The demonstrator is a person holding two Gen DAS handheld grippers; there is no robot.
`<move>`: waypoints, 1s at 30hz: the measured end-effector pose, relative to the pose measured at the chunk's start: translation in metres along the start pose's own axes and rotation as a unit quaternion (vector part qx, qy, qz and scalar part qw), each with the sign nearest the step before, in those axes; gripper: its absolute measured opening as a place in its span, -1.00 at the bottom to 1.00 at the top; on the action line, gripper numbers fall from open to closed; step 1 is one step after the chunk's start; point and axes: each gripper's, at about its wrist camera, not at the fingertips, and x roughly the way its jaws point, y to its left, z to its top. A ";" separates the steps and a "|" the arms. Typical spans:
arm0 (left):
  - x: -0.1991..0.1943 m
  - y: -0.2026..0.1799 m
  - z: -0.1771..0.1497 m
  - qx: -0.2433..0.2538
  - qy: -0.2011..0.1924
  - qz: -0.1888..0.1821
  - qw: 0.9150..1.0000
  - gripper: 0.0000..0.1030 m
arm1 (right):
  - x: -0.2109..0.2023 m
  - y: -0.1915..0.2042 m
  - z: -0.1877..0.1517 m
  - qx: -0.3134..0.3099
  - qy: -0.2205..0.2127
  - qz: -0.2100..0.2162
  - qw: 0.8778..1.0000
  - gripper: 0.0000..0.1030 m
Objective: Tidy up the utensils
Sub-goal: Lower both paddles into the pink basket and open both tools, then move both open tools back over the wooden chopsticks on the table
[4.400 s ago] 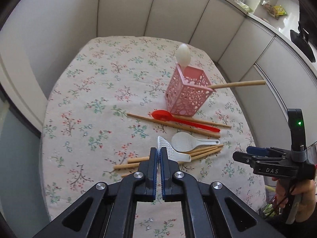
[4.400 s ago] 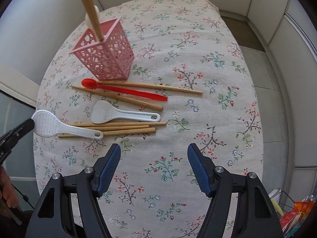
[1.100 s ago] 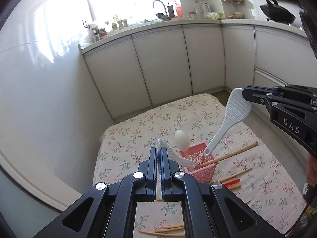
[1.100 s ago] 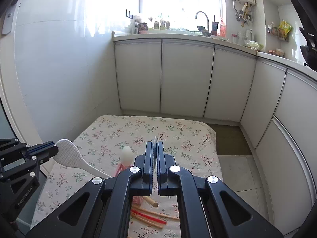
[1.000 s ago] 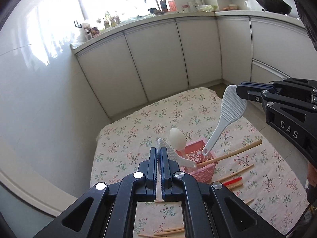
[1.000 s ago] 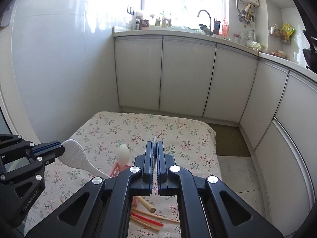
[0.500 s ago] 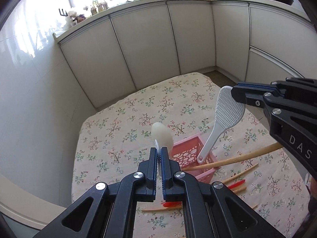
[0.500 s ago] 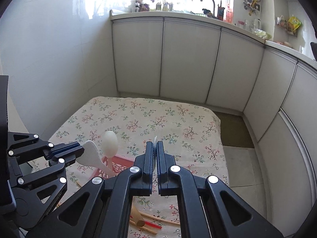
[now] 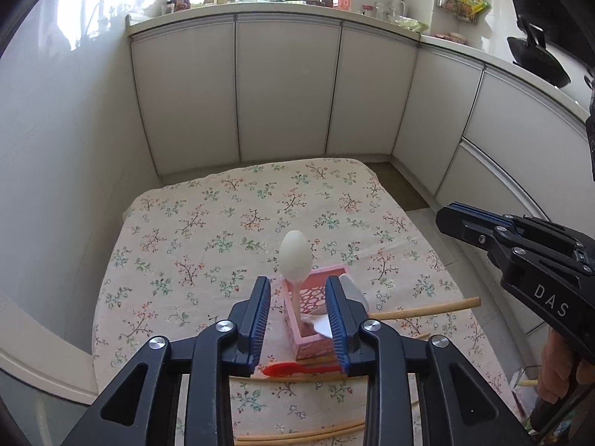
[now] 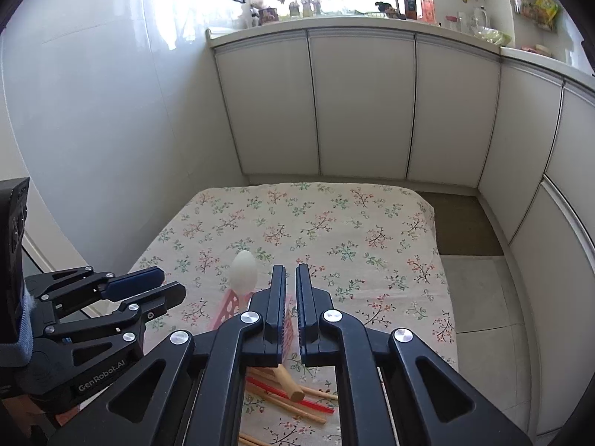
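Observation:
A pink perforated utensil holder [image 9: 316, 319] stands on the floral tablecloth [image 9: 208, 245]. A white spoon [image 9: 294, 256] stands upright in it, and white rice paddles [image 9: 351, 291] lie inside it. A wooden handle [image 9: 424, 310] sticks out to the right. My left gripper [image 9: 299, 316] is open and empty, just above the holder. My right gripper [image 10: 290, 308] is slightly open and empty, above the holder [image 10: 232, 306]; it also shows in the left wrist view [image 9: 452, 215]. The spoon shows in the right wrist view [image 10: 243, 265].
A red spoon [image 9: 297, 369] and several wooden chopsticks [image 9: 301, 434] lie on the cloth in front of the holder. More chopsticks [image 10: 293, 405] show under my right gripper. White cabinets [image 9: 286, 93] ring the table.
Both grippers were shut on white rice paddles held above the holder. Both paddles have dropped into the holder, my left gripper has opened wide and my right gripper slightly.

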 end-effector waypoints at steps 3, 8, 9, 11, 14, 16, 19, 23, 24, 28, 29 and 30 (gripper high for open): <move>-0.012 0.009 -0.009 -0.021 0.002 0.004 1.000 -0.08 | -0.015 -0.004 -0.003 0.004 0.000 -0.002 1.000 -0.68; -0.030 0.021 -0.029 -0.050 0.023 0.014 0.998 0.29 | -0.041 -0.006 -0.015 0.006 0.004 -0.006 1.000 -0.36; -0.034 0.024 -0.035 -0.058 0.030 0.016 0.998 0.37 | -0.046 -0.007 -0.018 0.006 0.005 -0.007 1.000 -0.30; -0.038 0.030 -0.046 -0.074 0.046 0.022 0.996 0.48 | -0.057 -0.009 -0.026 0.010 0.009 -0.009 1.000 -0.18; -0.042 0.038 -0.066 -0.088 0.070 0.036 0.993 0.54 | -0.068 -0.011 -0.038 0.011 0.016 -0.014 1.000 0.04; -0.044 0.043 -0.079 -0.097 0.086 0.043 0.991 0.57 | -0.072 -0.011 -0.047 0.012 0.025 -0.015 0.999 0.09; -0.045 0.053 -0.098 -0.121 0.107 0.044 0.986 0.57 | -0.075 -0.011 -0.061 0.012 0.038 -0.016 0.999 0.16; -0.042 0.068 -0.123 -0.156 0.123 0.047 0.979 0.57 | -0.068 -0.008 -0.080 0.010 0.064 -0.026 0.998 0.22; -0.039 0.072 -0.128 -0.163 0.129 0.049 0.977 0.57 | -0.065 -0.009 -0.085 0.010 0.074 -0.030 0.997 0.24; -0.026 0.093 -0.153 -0.195 0.150 0.067 0.967 0.57 | -0.045 -0.011 -0.110 0.018 0.123 -0.041 0.991 0.28; -0.022 0.098 -0.158 -0.204 0.158 0.076 0.963 0.57 | -0.039 -0.012 -0.116 0.025 0.143 -0.042 0.989 0.28; -0.017 0.104 -0.162 -0.213 0.164 0.084 0.960 0.57 | -0.032 -0.014 -0.121 0.032 0.161 -0.043 0.986 0.28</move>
